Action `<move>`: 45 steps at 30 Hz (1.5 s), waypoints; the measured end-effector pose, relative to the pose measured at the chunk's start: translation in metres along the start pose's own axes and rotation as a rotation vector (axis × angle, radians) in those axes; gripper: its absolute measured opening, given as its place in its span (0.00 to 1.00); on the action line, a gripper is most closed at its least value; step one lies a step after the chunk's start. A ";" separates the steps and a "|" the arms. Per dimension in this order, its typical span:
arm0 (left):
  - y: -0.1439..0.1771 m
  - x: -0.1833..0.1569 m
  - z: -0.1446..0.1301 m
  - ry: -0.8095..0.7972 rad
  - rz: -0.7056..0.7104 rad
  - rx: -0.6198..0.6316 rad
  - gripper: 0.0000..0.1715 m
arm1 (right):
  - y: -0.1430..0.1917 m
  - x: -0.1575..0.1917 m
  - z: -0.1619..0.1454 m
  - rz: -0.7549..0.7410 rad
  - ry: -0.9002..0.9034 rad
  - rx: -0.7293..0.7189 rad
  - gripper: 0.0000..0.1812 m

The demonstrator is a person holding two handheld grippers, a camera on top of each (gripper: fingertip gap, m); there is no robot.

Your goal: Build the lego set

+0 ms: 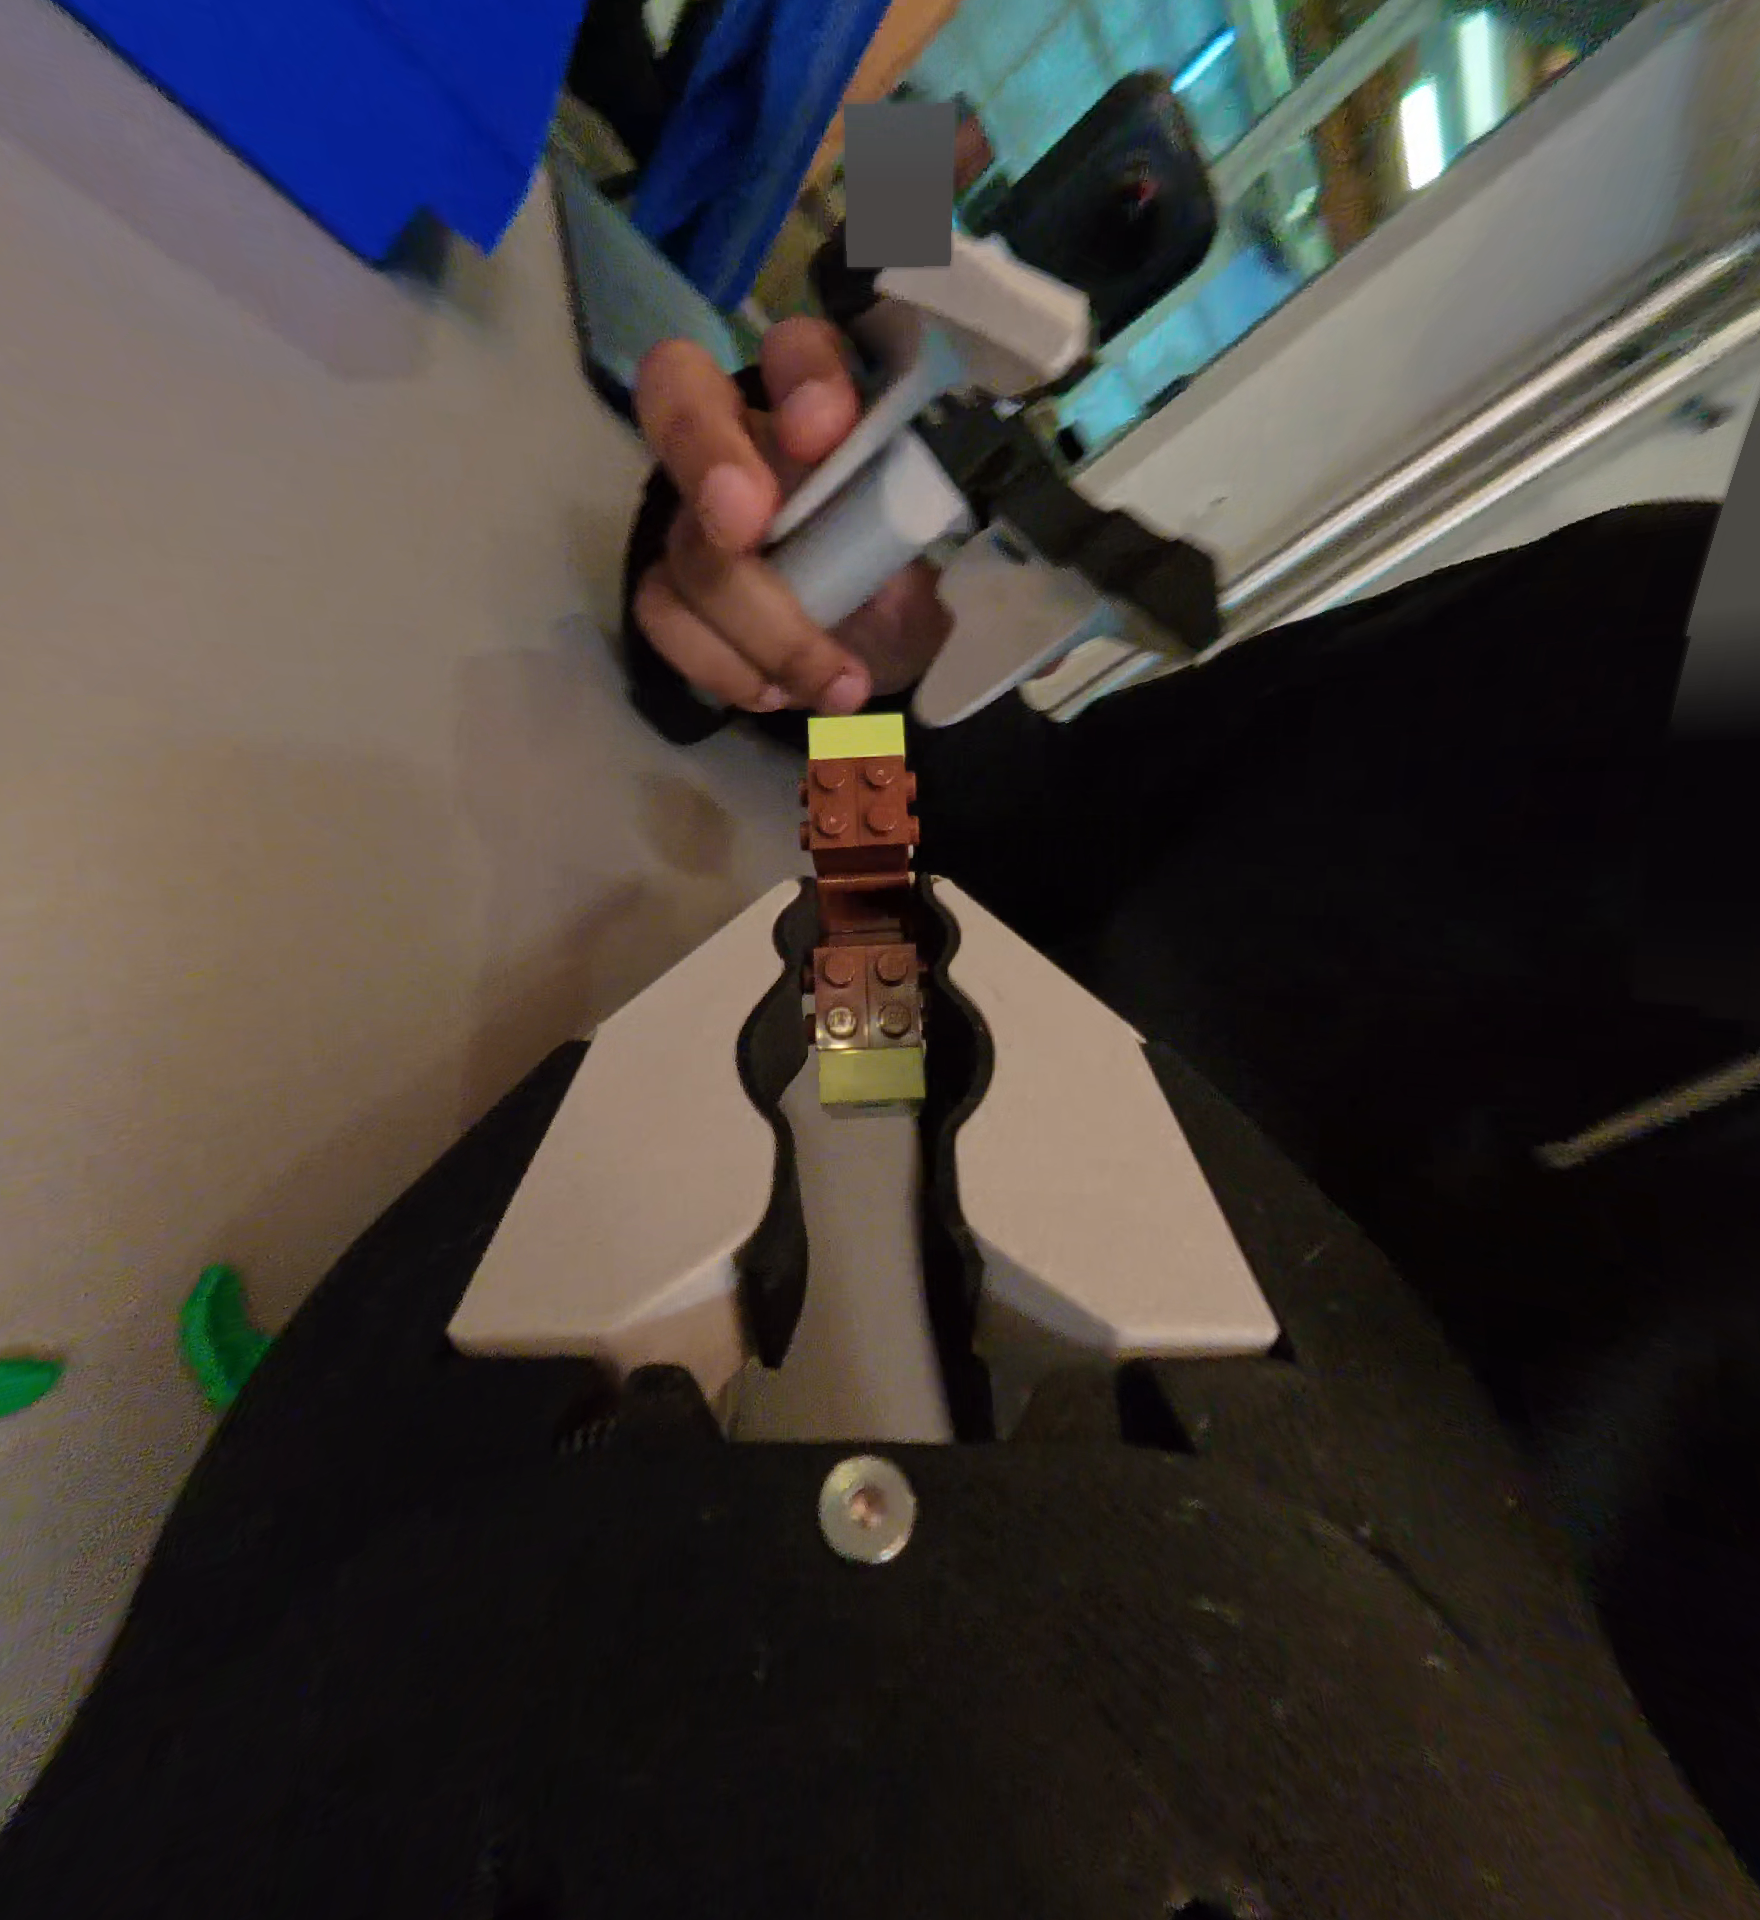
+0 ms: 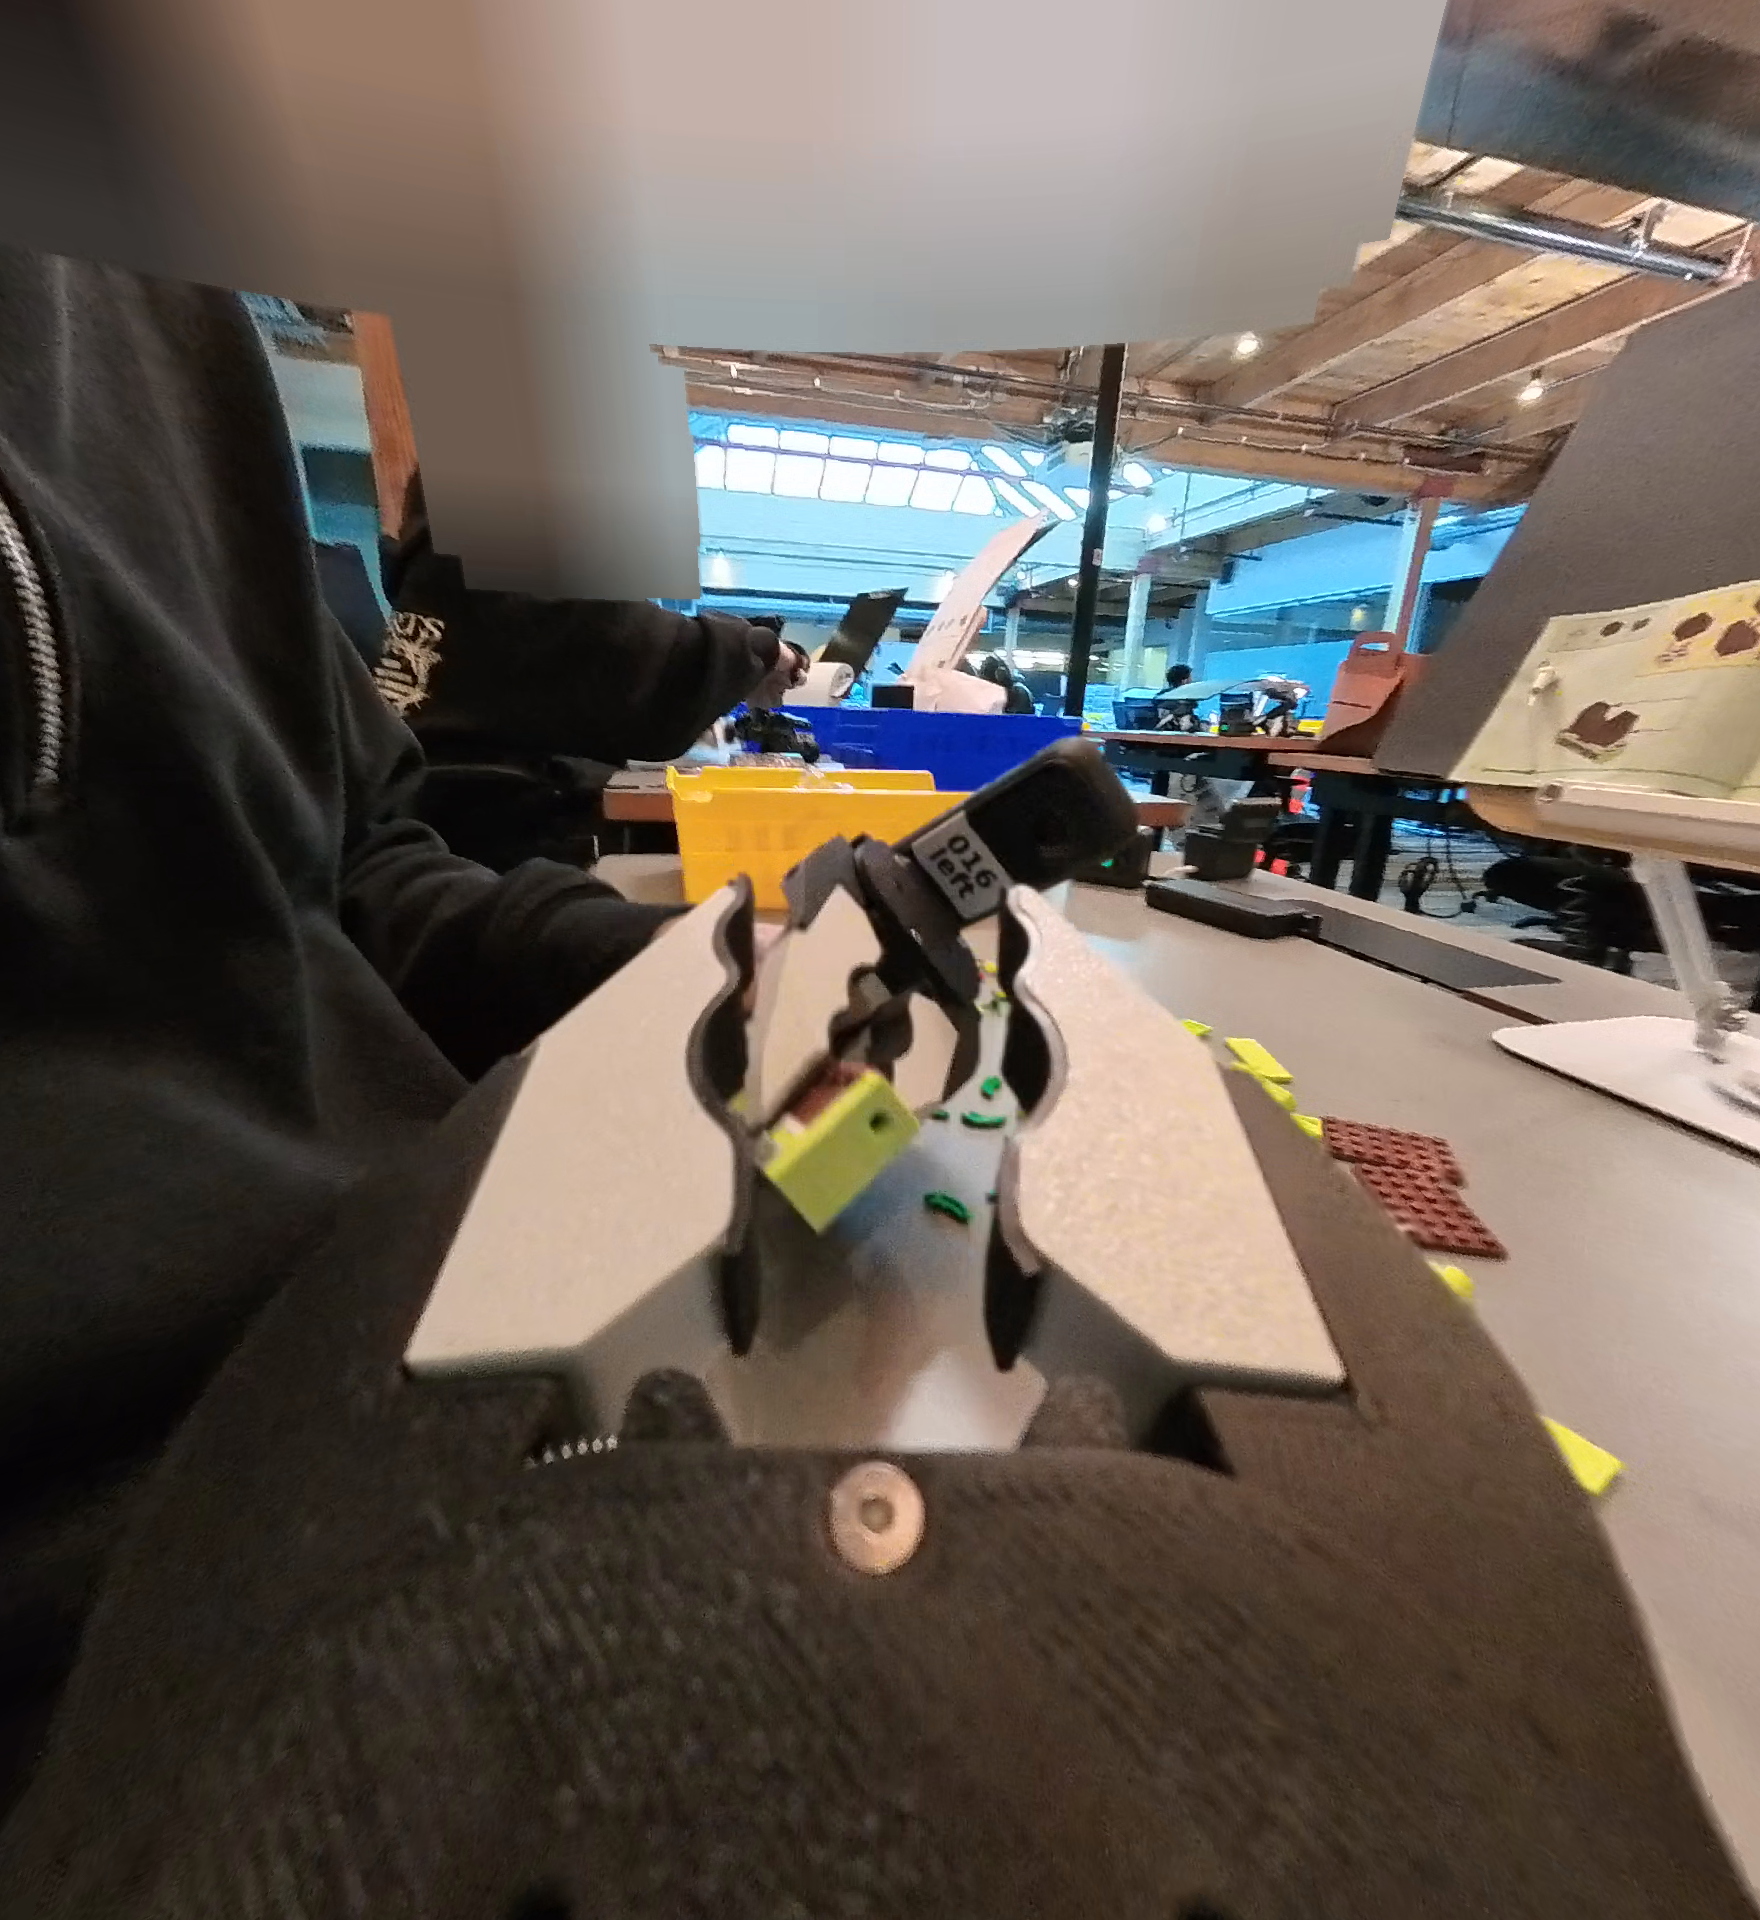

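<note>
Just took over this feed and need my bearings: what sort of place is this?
Probably a large open workshop or lab: exposed wooden ceiling beams, rows of desks behind, a yellow parts bin, and an open instruction booklet on a stand.

Hand-held gripper (image 1: 868, 1039): grey fingers, wavy black pads, silver screw; black zipped jacket (image 2: 128, 831), probably hoodie.
</note>
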State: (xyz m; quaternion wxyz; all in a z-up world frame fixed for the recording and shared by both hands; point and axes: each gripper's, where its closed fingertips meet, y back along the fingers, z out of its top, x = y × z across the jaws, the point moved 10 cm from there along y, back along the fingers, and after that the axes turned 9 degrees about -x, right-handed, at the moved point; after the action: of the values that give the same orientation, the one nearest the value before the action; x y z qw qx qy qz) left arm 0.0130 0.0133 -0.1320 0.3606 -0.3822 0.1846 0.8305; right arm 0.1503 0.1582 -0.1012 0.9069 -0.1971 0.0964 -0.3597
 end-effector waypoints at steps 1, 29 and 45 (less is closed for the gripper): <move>0.001 -0.001 0.002 0.041 -0.046 -0.019 0.08 | 0.000 0.001 0.000 -0.001 0.025 0.018 0.27; -0.005 0.015 -0.012 0.094 0.308 0.134 0.09 | -0.027 0.031 -0.058 0.070 0.619 0.891 0.21; 0.003 0.019 -0.009 0.108 0.241 0.073 0.15 | -0.023 0.018 -0.051 -0.023 0.605 0.925 0.19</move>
State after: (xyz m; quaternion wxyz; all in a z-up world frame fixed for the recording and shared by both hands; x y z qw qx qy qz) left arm 0.0071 0.0145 -0.1521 0.2616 -0.3879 0.2786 0.8387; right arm 0.1327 0.1159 -0.1381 0.8268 0.3331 0.1822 -0.4151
